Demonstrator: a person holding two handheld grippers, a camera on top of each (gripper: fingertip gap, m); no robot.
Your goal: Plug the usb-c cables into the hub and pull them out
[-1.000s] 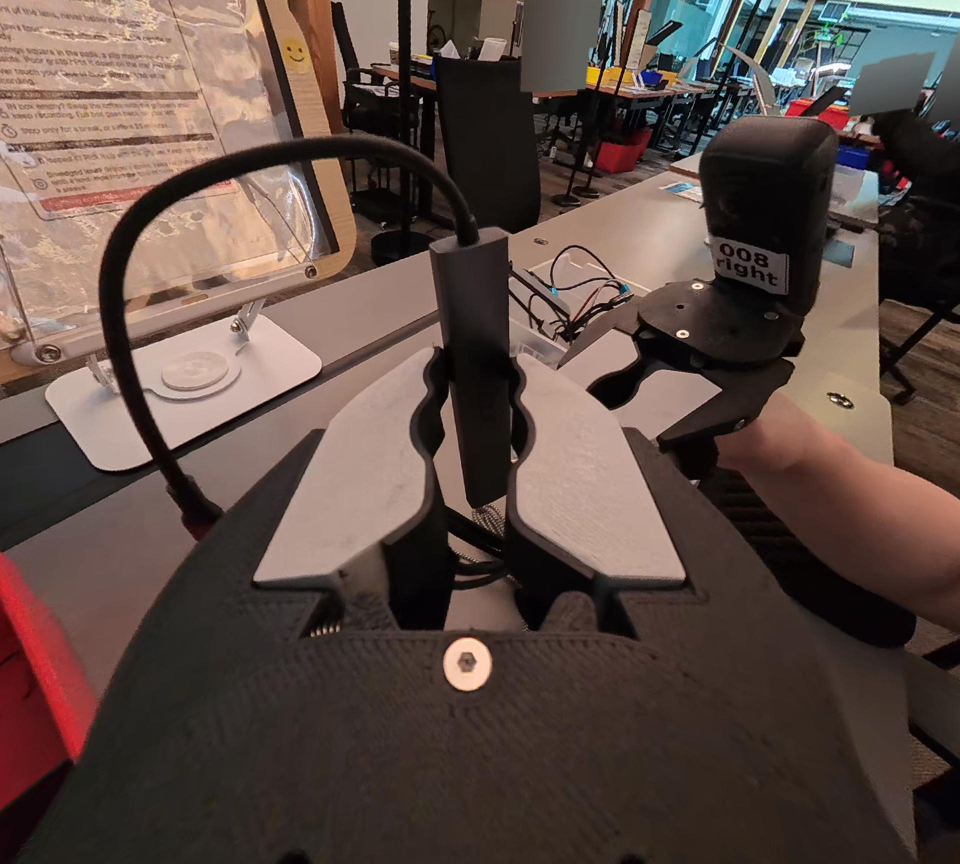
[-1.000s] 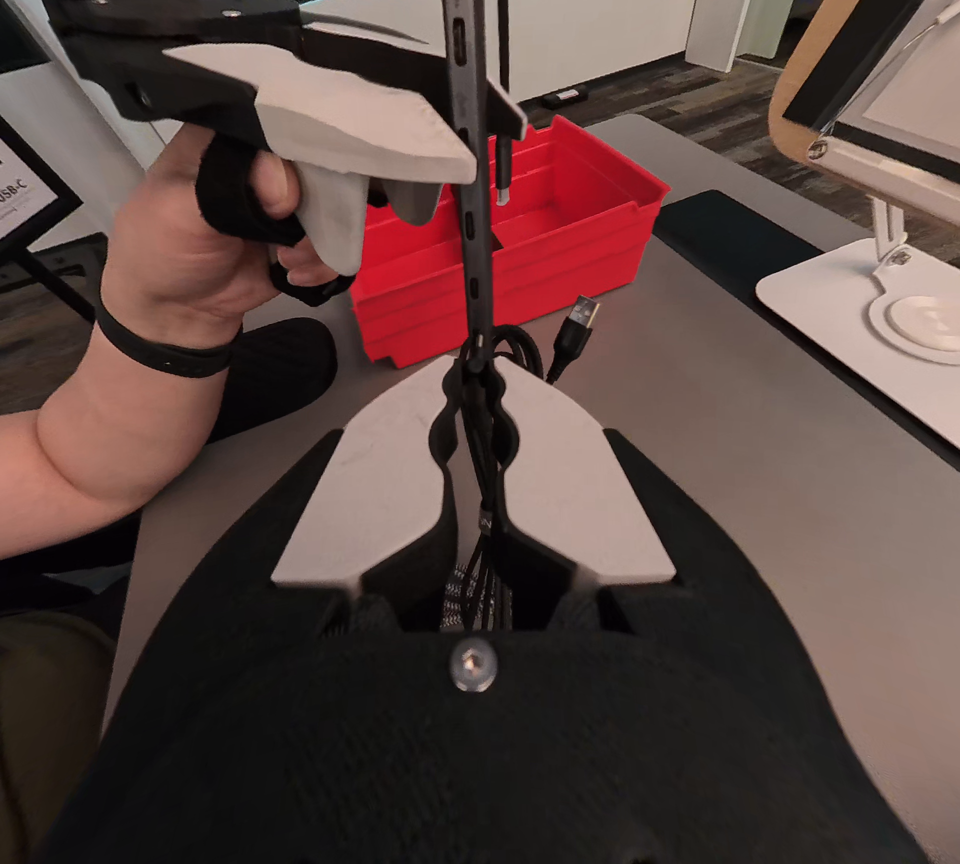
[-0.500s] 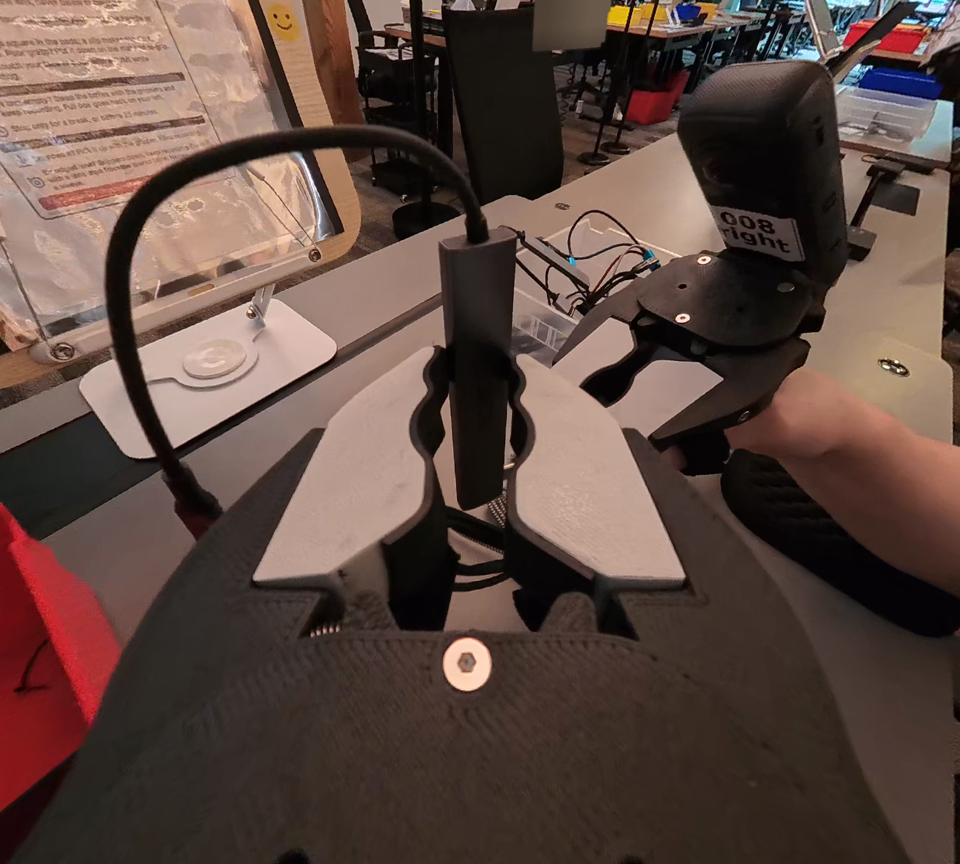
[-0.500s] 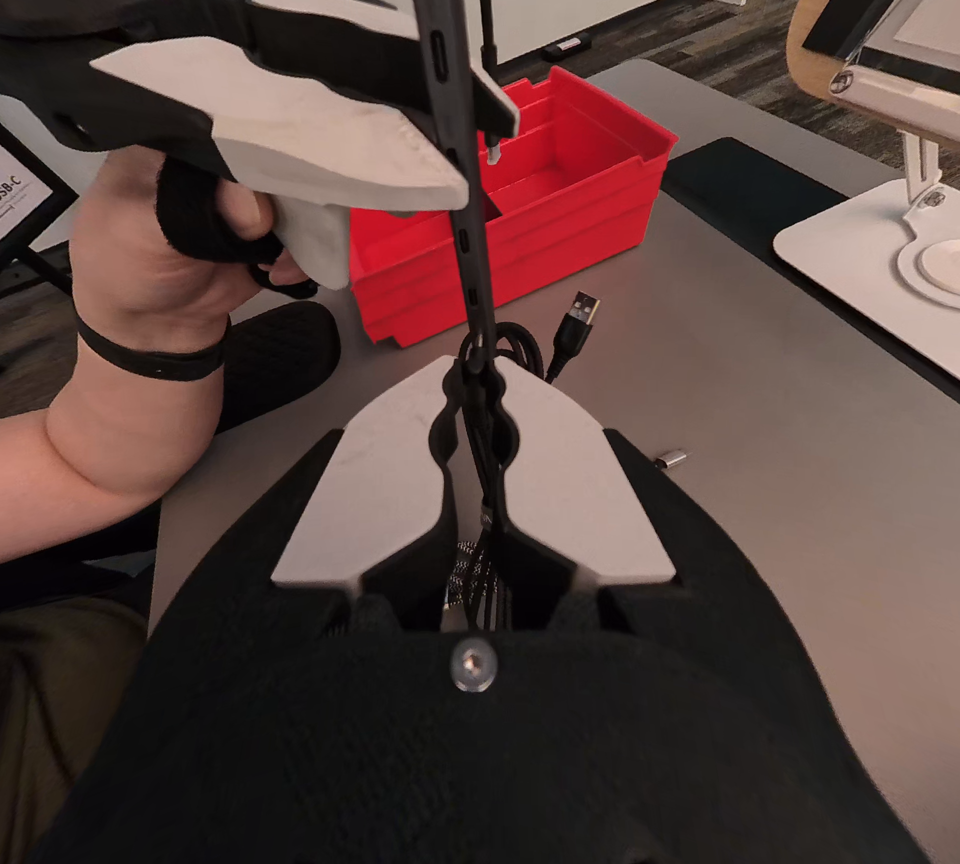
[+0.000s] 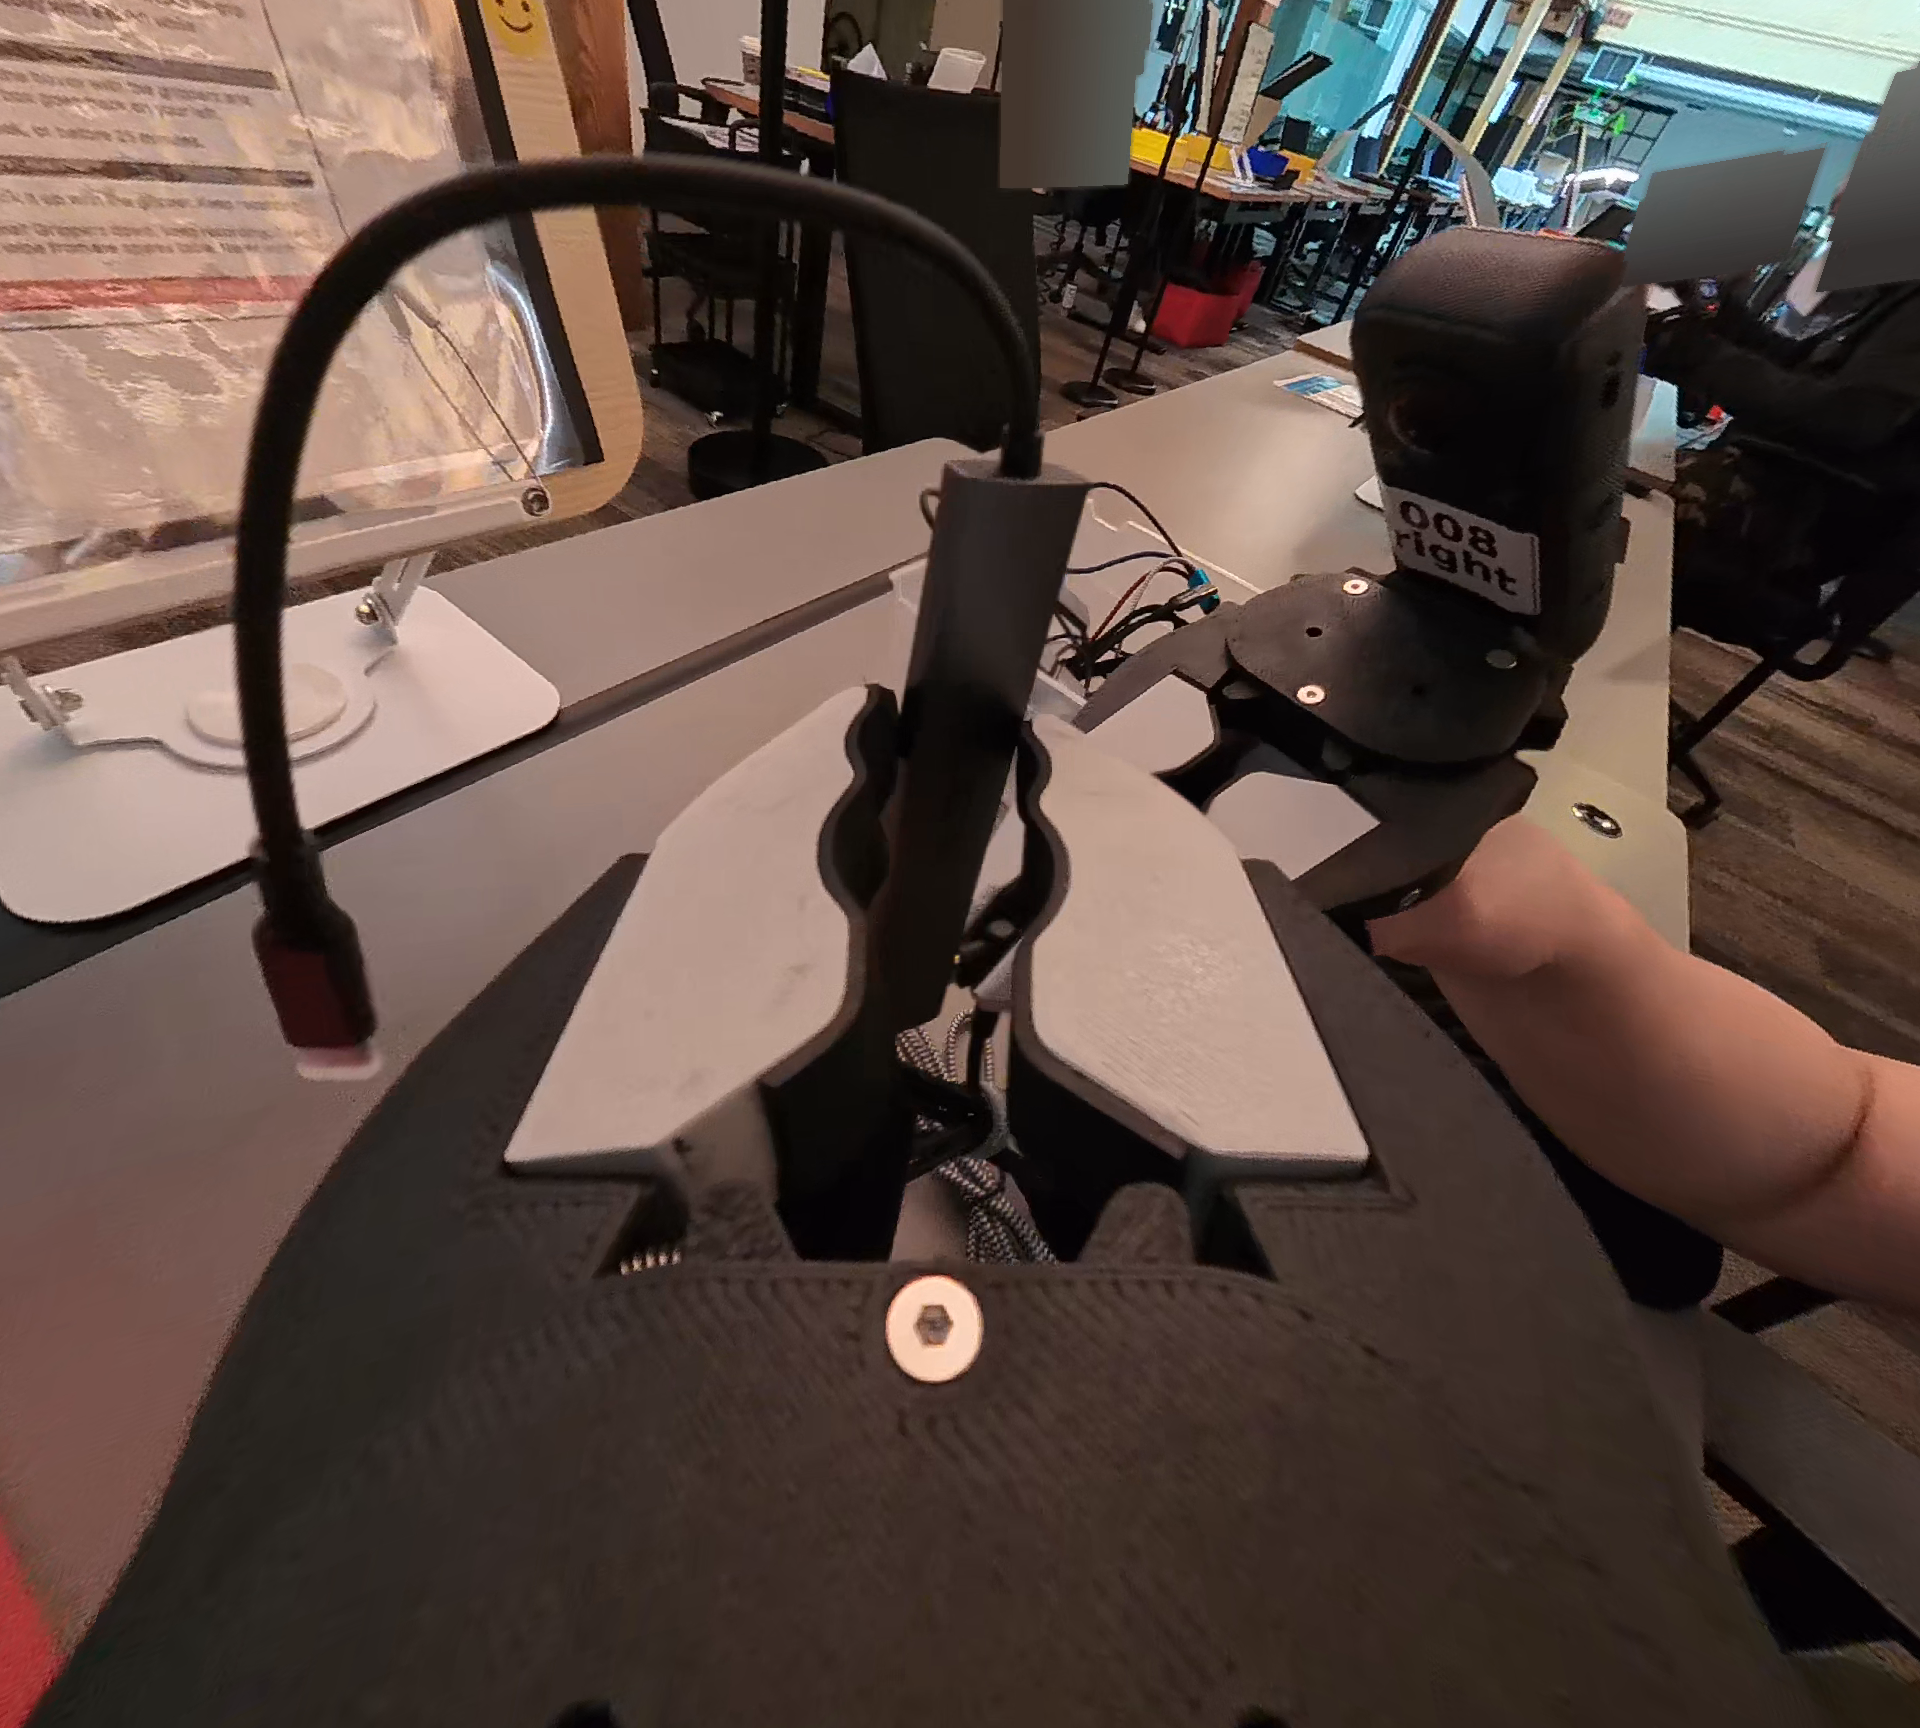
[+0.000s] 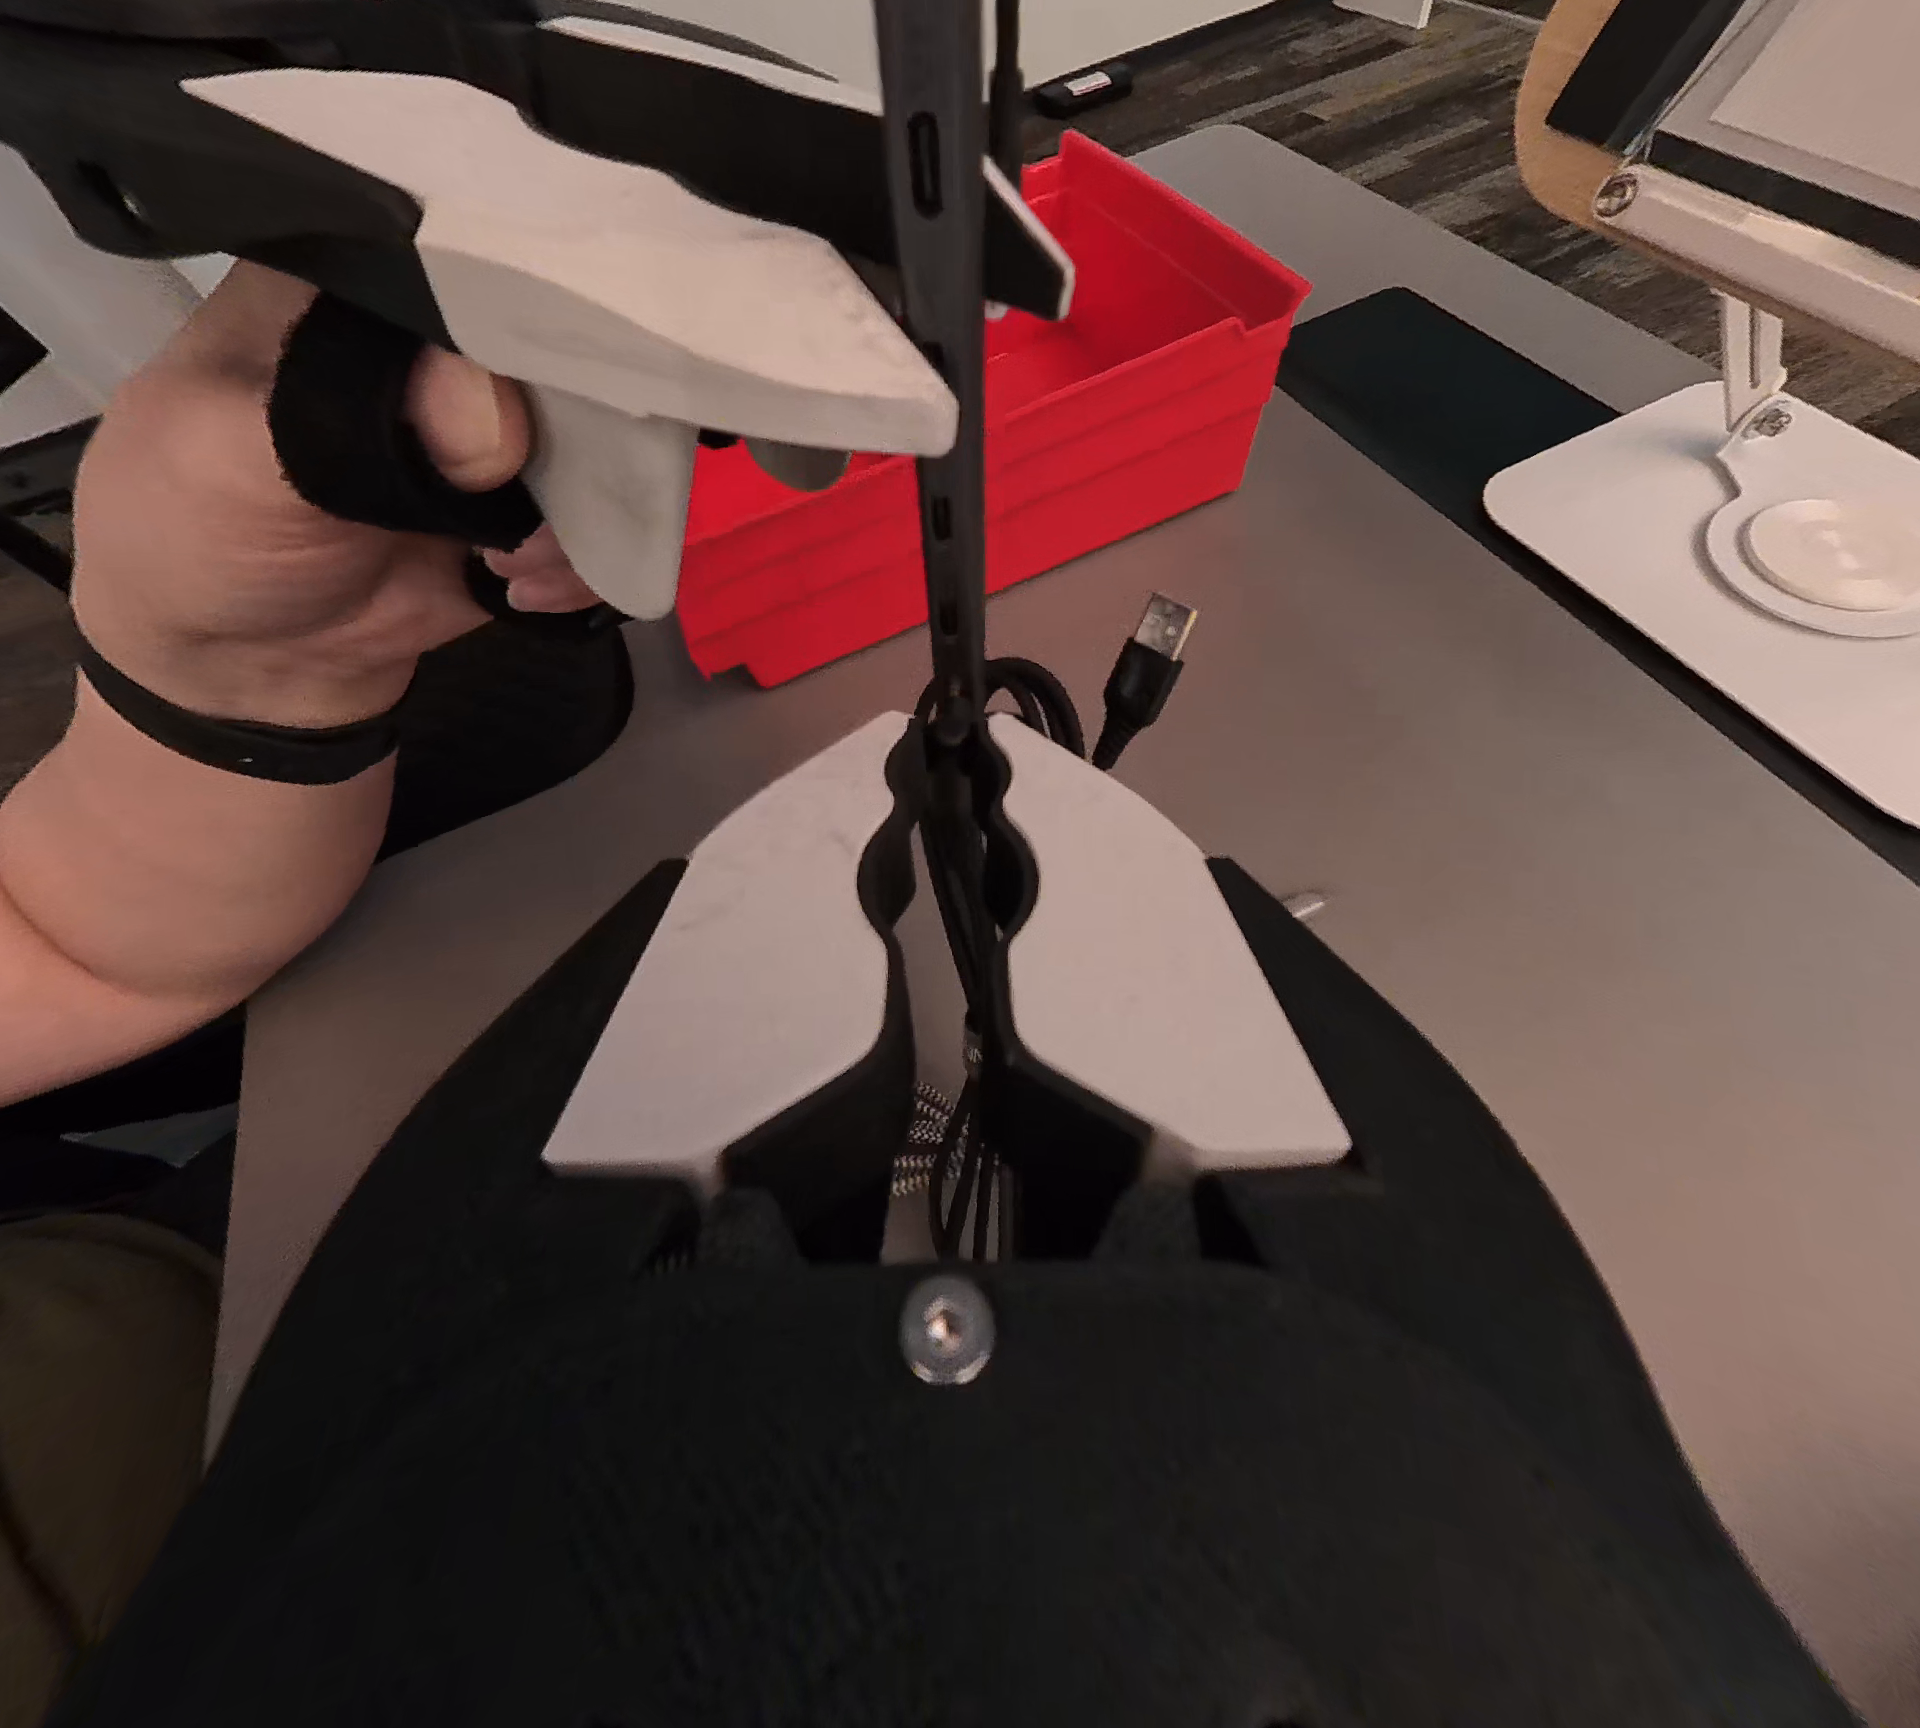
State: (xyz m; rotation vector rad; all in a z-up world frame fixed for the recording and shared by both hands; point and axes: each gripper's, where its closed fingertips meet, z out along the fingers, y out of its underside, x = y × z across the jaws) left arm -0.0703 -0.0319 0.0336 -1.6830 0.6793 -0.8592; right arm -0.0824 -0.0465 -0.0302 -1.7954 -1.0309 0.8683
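**Hub tilts in the left gripper**

Since half a second ago the hub [image 5: 961, 743] leans over to the right and sits deeper between the left jaws, and its own cable's red plug [image 5: 312, 987] now hangs clear of the bench [image 5: 125, 1179]. Left gripper [image 5: 948, 805] jaws are closed on the hub, held above the bench. Right gripper [image 6: 948, 779] jaws are pinched nearly together on a black cable [image 6: 961, 930] whose plug meets the hub's lower edge. Beyond, a red bin [image 6: 1143, 421] stands far on the bench, a loose USB plug [image 6: 1148, 665] lying near it.
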